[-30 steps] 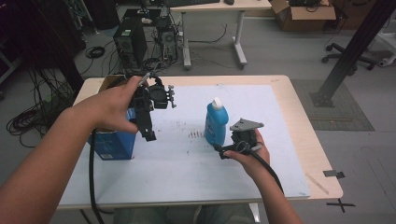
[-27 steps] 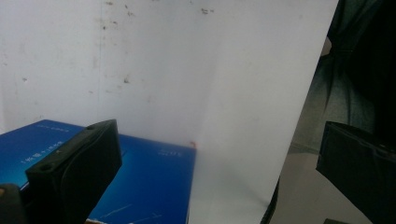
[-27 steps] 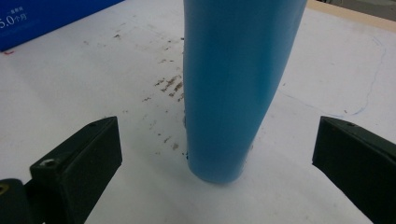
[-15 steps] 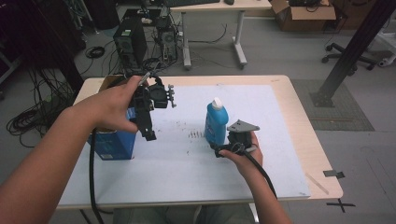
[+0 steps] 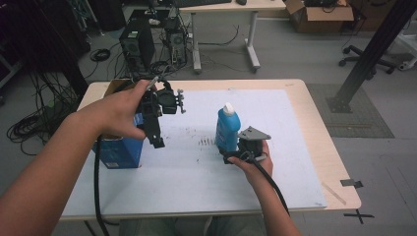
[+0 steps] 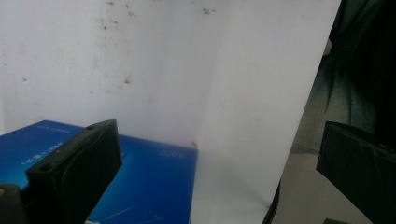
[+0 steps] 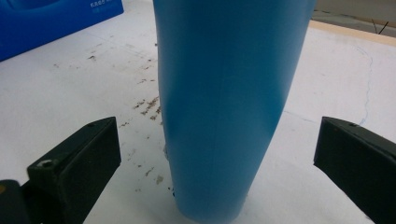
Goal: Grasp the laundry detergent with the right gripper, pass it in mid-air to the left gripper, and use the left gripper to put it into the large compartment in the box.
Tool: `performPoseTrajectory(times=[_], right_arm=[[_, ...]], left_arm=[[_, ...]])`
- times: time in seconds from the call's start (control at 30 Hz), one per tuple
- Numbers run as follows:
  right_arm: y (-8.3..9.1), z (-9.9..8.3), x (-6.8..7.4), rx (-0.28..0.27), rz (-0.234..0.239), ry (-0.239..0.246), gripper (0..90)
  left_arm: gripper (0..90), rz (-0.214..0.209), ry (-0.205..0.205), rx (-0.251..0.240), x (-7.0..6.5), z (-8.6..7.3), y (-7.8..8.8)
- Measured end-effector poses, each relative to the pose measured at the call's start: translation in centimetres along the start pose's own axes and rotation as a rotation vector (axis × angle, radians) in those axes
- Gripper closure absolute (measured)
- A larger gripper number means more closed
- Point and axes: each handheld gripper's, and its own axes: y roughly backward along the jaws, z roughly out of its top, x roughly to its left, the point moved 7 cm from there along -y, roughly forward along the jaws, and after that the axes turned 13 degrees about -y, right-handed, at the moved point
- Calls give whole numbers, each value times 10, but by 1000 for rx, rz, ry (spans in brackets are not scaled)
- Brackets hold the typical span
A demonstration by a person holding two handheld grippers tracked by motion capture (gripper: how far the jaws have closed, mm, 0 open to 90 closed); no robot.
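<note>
A blue bottle [image 5: 226, 129] with a white cap stands upright on the white sheet [image 5: 196, 172] near the table's middle. My right gripper [image 5: 230, 150] is low on the sheet at the bottle's near right, open. In the right gripper view the bottle [image 7: 224, 93] stands between the two spread jaws of the right gripper [image 7: 217, 172], untouched on either side. My left gripper [image 5: 156, 140] is held above the sheet, pointing down, beside a blue box [image 5: 118, 150]. In its own view the left gripper [image 6: 215, 172] is open, with the blue box [image 6: 149, 186] below its left jaw.
Brown specks [image 5: 206, 141] dot the sheet left of the bottle. The wooden table [image 5: 314, 123] shows bare along its right side. Behind it on the floor stand computer towers [image 5: 137, 44], a desk, a cardboard box [image 5: 319, 10] and a black post [image 5: 373, 54].
My right gripper has slid a little left, closer around the bottle. The left hand and its gripper have stayed where they were.
</note>
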Motion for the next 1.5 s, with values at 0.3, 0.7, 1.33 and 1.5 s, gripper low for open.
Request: performPoseTrajectory(times=[0.3,0.7,1.33,1.5], right_arm=[[-3,3,0,-29,-6,-10,3],[-10,6,2,-79,-8,-21,2],[-18,9,3,-141,-8,-21,1],[-20,11,3,-157,-15,-17,1]], left_arm=[[2,0,-2,3,-1,1,0],[2,2,-2,3,-2,-1,1],[2,-2,-2,7,-2,-3,1],[2,1,-6,3,-2,-3,1]])
